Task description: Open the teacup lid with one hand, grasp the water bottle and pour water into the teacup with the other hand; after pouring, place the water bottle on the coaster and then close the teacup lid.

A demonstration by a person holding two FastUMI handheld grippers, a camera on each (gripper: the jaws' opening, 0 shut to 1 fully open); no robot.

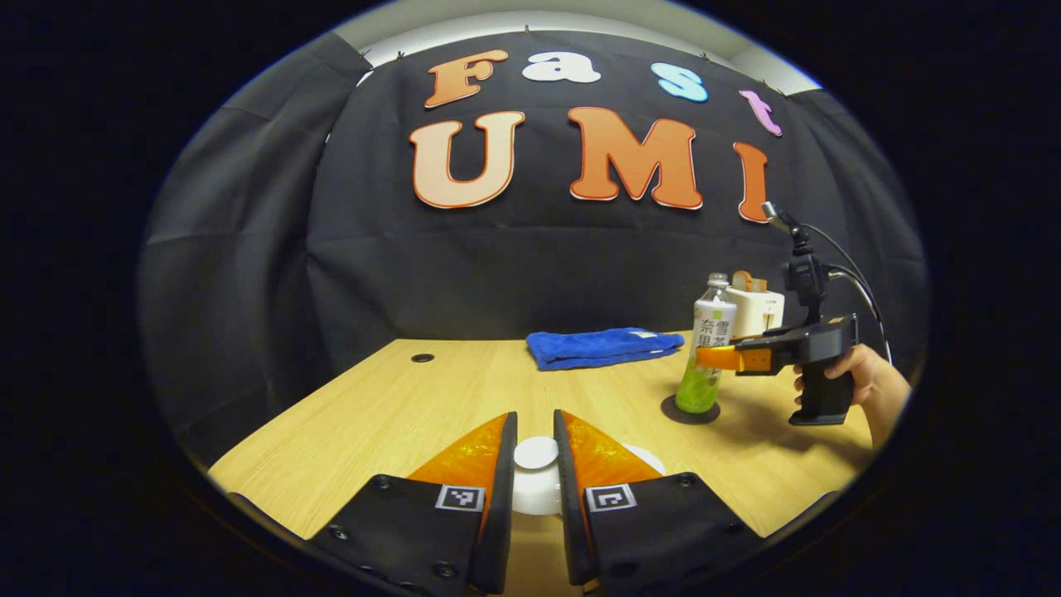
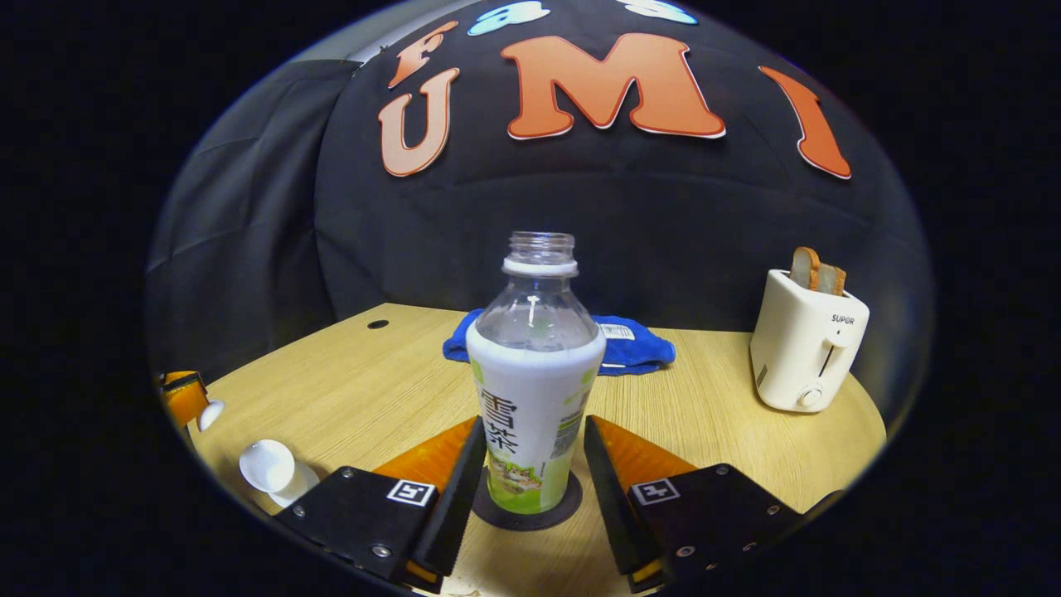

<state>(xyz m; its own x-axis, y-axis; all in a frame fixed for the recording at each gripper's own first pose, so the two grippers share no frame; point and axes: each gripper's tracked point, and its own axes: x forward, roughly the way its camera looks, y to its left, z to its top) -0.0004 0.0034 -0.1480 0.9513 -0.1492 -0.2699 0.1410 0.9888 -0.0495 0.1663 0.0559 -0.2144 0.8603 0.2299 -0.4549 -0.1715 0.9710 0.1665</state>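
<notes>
In the right gripper view the uncapped water bottle (image 2: pixel 535 390) stands upright on the dark round coaster (image 2: pixel 526 510). My right gripper (image 2: pixel 535 421) is open, one finger on each side of the bottle with a narrow gap. The left gripper view shows that bottle (image 1: pixel 704 348) on the coaster (image 1: pixel 690 410), with the right gripper (image 1: pixel 717 358) at its label and a hand (image 1: pixel 862 381) on the handle. My left gripper (image 1: pixel 535 414) is shut on the white teacup lid (image 1: pixel 536 477) by its knob. In the right gripper view the white teacup (image 2: pixel 269 468) sits uncovered beside the left gripper (image 2: pixel 195 402).
A cream toaster (image 2: pixel 808 348) with bread slices stands at the right of the wooden table (image 2: pixel 356 390). A folded blue towel (image 2: pixel 638 348) lies at the back, behind the bottle. A small dark hole (image 1: pixel 422 358) marks the table's far left.
</notes>
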